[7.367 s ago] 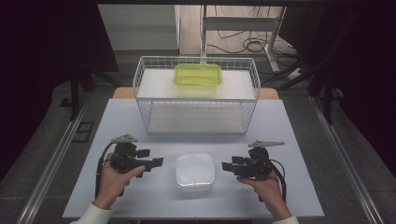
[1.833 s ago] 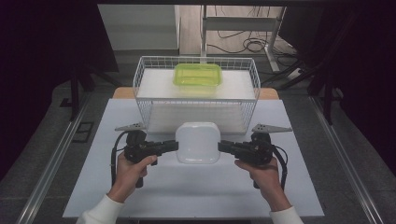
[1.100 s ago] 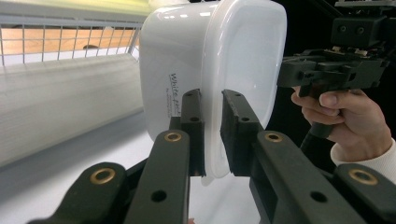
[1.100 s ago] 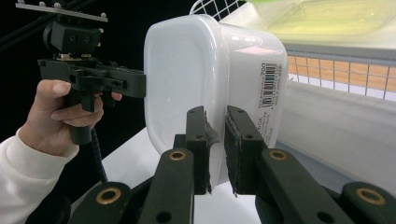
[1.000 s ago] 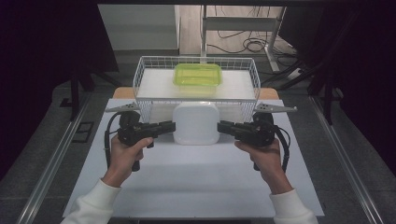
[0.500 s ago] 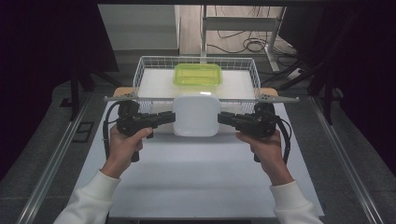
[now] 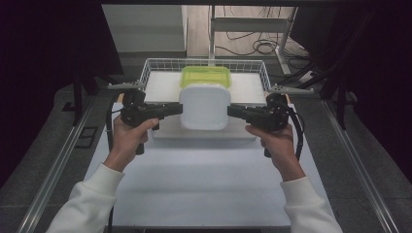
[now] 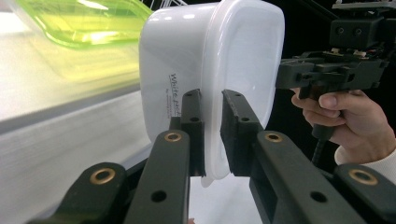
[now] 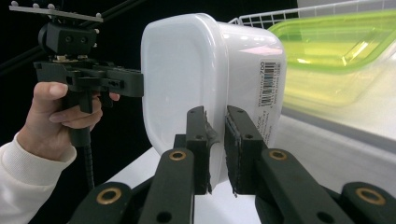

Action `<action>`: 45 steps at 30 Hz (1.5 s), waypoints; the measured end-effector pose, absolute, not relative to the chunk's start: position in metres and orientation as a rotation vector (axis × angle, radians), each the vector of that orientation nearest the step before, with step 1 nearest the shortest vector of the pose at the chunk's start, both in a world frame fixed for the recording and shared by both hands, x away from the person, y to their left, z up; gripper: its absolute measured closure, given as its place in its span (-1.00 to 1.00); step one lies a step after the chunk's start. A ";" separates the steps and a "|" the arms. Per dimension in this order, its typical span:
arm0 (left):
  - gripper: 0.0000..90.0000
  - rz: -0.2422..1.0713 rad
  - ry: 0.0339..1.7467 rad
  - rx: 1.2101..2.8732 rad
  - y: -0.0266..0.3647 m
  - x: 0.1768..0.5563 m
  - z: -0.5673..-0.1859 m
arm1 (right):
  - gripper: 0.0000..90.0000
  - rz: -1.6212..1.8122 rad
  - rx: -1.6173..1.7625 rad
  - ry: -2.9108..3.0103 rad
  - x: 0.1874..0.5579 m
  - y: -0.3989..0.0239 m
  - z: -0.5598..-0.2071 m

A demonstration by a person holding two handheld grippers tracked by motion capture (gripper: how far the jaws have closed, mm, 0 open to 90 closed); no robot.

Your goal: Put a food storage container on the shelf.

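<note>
We held a white, rounded-rectangular plastic container (image 7: 204, 107) between our two claws, up off the white desk (image 7: 204, 184), and in the high view it hung in front of the white wire basket (image 7: 154, 65) in which a translucent green plastic container (image 7: 206, 75) lay. Our left claw (image 7: 178, 108) came in from the container's left side and our right claw (image 7: 231, 111) from its right, the two pointing at each other roughly level. In the left claw's own view, the jaws of that claw (image 8: 211, 135) stood nearly closed and pinched the thin projecting rim of the container (image 8: 210, 70), one black jaw on each face of the rim. The right claw (image 9: 215, 144) did the same on the opposite rim of the container (image 9: 210, 70), its jaws narrowed onto the edge, with a barcode label (image 9: 267, 84) on the container wall just beside them. In the high view the container looked a little taller than it was wide, and its long axis ran away from us toward the basket. Whether its open side or its base faced up we could not tell.
</note>
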State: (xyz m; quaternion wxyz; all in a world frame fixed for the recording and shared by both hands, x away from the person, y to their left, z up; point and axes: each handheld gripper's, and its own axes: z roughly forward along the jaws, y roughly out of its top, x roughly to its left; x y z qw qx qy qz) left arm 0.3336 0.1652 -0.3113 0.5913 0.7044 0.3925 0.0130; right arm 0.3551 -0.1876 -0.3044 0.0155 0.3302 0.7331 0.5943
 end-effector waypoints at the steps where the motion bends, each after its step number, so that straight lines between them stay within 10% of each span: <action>1: 0.78 0.028 0.913 1.638 0.165 0.335 -0.310 | 0.77 1.850 1.030 2.280 0.357 -0.188 -0.303; 45: 0.78 -0.014 0.974 1.651 0.171 0.432 -0.262 | 0.77 1.889 1.141 2.281 0.448 -0.182 -0.262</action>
